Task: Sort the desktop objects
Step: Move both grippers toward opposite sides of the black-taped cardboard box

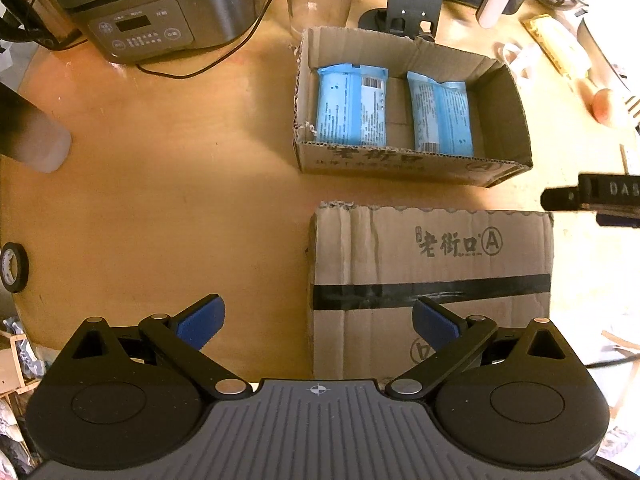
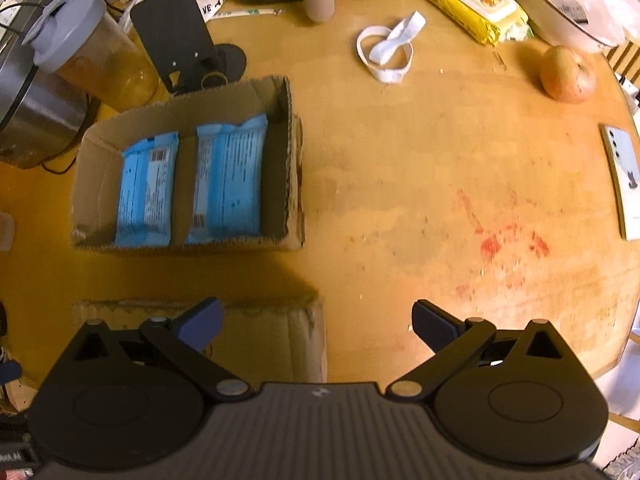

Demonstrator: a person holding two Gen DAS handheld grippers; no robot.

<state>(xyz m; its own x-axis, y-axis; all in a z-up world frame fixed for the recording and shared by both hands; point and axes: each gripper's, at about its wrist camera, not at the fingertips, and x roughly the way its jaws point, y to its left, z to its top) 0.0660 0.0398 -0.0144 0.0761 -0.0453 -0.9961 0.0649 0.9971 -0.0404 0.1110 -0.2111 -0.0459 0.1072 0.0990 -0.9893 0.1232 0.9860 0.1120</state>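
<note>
Tongs both apart and empty: left gripper (image 1: 318, 322), right gripper (image 2: 316, 324). Open box (image 1: 516, 120) holds two blue packets (image 1: 352, 104); next, likely, picking another loose item.

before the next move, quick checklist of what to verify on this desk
1. Left gripper jaws open, nothing held: ok.
2. Right gripper jaws open, nothing held: ok.
3. Open cardboard box upright, top unobstructed: ok.
4. Two blue packets lie flat side by side inside; room for more: cannot tell.
5. Taped box closed, lying in front of the open box: ok.
6. Loose items left outside the box, yellow wipes pack and apple: not ok.
</note>
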